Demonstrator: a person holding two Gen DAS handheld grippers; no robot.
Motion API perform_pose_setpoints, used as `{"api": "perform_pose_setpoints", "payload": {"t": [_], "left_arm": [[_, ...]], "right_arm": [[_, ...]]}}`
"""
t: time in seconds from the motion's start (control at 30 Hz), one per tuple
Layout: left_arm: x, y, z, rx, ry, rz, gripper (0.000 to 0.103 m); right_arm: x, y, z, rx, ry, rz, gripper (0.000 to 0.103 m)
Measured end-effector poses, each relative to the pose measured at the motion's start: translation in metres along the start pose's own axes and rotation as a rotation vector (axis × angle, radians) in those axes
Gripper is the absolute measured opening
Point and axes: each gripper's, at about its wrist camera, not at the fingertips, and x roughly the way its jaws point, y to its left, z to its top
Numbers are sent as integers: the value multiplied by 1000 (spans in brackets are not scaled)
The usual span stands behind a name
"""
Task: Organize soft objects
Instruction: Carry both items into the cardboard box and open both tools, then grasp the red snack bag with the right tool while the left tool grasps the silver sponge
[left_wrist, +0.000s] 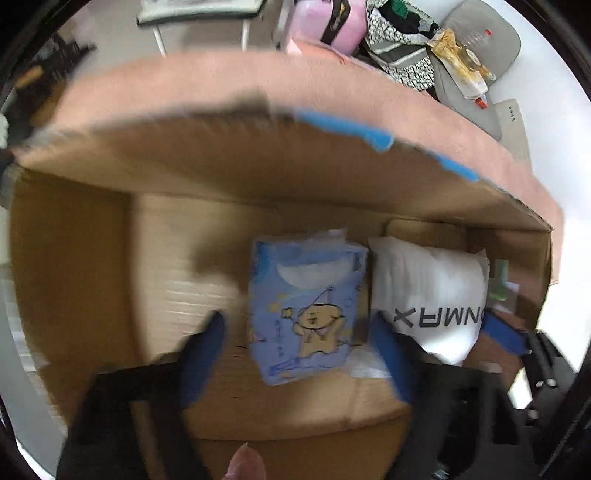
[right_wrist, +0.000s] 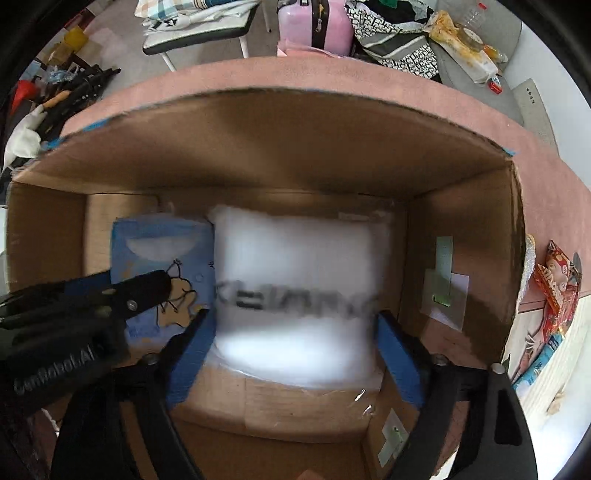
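In the left wrist view, the open cardboard box (left_wrist: 110, 258) holds a blue tissue pack (left_wrist: 308, 310) standing on the box floor at centre, its long axis running from 12 to 6 o'clock with the white opening toward 12, and a white pillow (left_wrist: 428, 295) touching it at 3 o'clock; the left gripper (left_wrist: 303, 354) hangs over the pack with its jaws spread wide, holding nothing. In the right wrist view, the same box (right_wrist: 461, 258) shows the pillow (right_wrist: 299, 266) filling its middle, its blurred black lettering running 9 to 3 o'clock, the tissue pack (right_wrist: 162, 251) against it at 9 o'clock, and the right gripper (right_wrist: 291, 350) with jaws apart on either side of the pillow's near edge, not pinching it.
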Motion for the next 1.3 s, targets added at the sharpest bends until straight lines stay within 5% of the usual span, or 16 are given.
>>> {"api": "perform_pose_setpoints", "payload": {"t": [0.33, 0.5, 0.97, 1.3], "left_arm": [[-69, -2, -45, 40, -156, 75, 101], [-97, 0, -95, 42, -242, 93, 102], [-140, -12, -162, 49, -366, 124, 102], [-184, -101, -178, 189, -501, 234, 102]], "right_arm": [[-48, -4, -34, 28, -80, 6, 103], [-83, -4, -74, 30, -154, -13, 103], [-152, -6, -157, 38, -269, 58, 103], [-192, -72, -186, 136, -317, 182, 103]]}}
